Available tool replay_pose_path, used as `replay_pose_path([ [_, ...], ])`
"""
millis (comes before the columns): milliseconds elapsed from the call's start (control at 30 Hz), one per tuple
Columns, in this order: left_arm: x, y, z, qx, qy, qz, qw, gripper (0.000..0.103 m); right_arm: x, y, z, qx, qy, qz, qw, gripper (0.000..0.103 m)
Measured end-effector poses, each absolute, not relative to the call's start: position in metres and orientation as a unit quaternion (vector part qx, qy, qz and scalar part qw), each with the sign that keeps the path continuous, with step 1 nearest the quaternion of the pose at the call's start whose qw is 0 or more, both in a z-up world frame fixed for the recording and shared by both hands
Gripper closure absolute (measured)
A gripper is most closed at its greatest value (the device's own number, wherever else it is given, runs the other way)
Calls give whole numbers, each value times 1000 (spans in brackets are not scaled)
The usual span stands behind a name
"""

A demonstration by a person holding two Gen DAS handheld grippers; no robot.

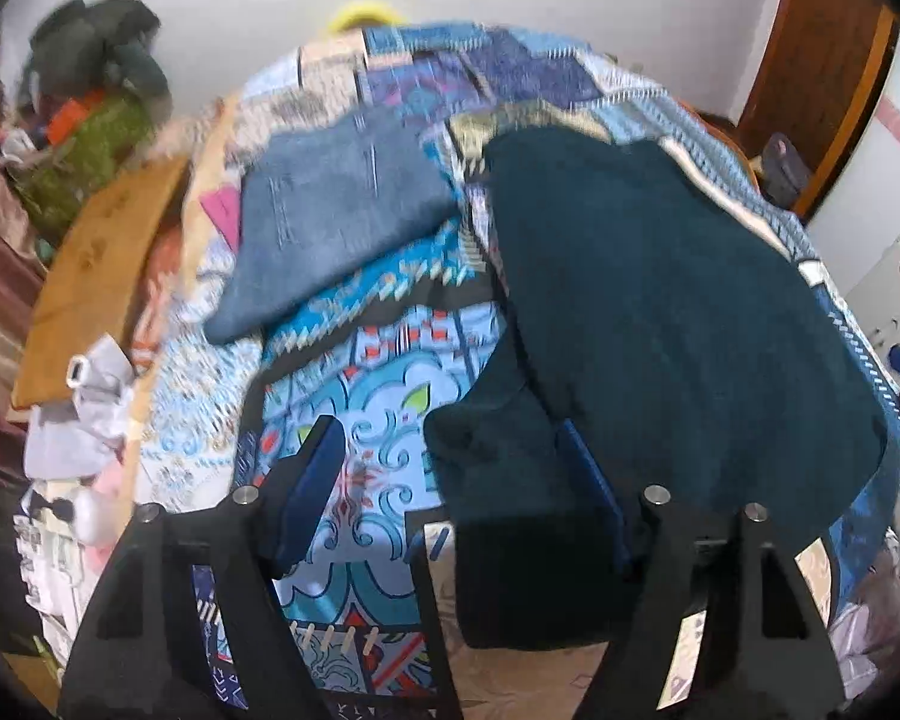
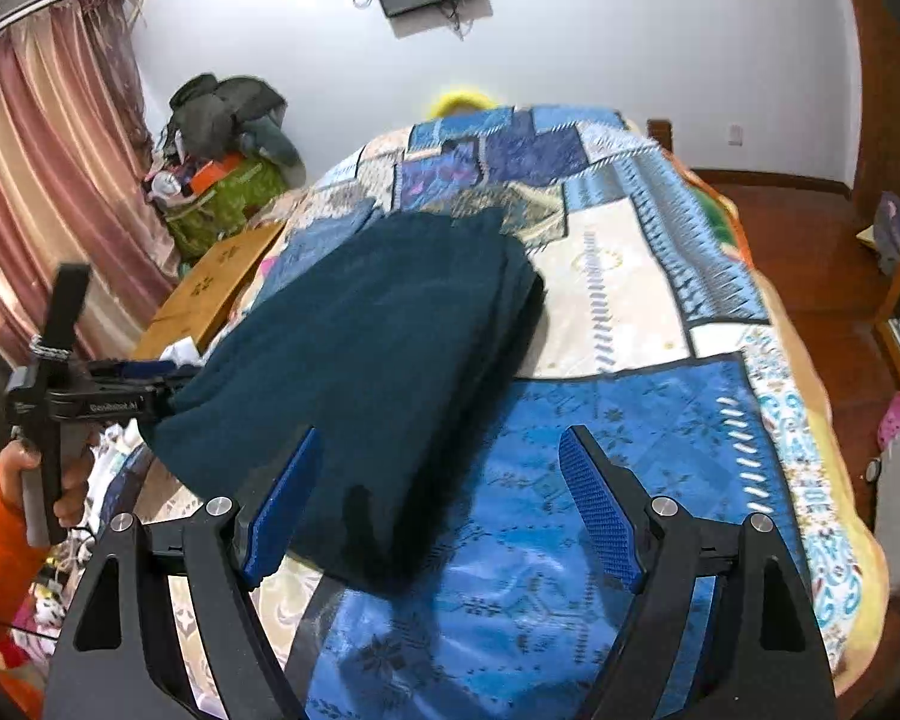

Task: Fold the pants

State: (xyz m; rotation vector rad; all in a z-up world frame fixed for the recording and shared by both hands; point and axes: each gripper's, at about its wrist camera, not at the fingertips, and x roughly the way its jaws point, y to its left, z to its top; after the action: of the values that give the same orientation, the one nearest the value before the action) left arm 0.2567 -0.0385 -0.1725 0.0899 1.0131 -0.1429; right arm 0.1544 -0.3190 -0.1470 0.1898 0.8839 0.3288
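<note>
The left tongs (image 1: 450,480) are spread wide, blue pads (image 1: 315,492) apart, and a corner of the dark teal pants (image 1: 660,312) lies bunched against the right-hand pad at about 4 o'clock, not pinched as far as I can tell. The right tongs (image 2: 438,504) are spread open too, with the near edge of the pants (image 2: 378,360) lying between the two pads at around 6 o'clock, closer to the left one. The pants are folded into a thick rectangle lying flat on the patchwork bedspread (image 2: 630,420), running from 6 up toward 12. In the right view the other tongs (image 2: 150,384) come in at 9 o'clock, at the pants' left edge, held by a hand (image 2: 42,480) in an orange sleeve. A folded blue towel (image 1: 336,210) lies on the bed at 11 o'clock in the left view, just beside the pants. Pink curtains (image 2: 42,180) hang at 9 to 10 o'clock, and a pile of clothes (image 2: 228,138) sits by the wall.
</note>
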Motion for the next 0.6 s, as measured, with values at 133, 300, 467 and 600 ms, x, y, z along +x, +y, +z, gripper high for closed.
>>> replay_pose_path([
  [133, 252, -24, -170, 2, 480, -77, 874, 45, 168, -309, -165, 94, 454, 162, 871, 52],
  [300, 238, 0, -176, -11, 480, -77, 874, 49, 172, -297, -182, 83, 473, 182, 858, 74],
  [467, 225, 7, -176, -3, 486, -81, 870, 49, 166, -289, -183, 48, 463, 182, 866, 78],
  [600, 227, 8, -180, 8, 486, -68, 871, 49, 165, -292, -185, 44, 459, 189, 867, 79],
])
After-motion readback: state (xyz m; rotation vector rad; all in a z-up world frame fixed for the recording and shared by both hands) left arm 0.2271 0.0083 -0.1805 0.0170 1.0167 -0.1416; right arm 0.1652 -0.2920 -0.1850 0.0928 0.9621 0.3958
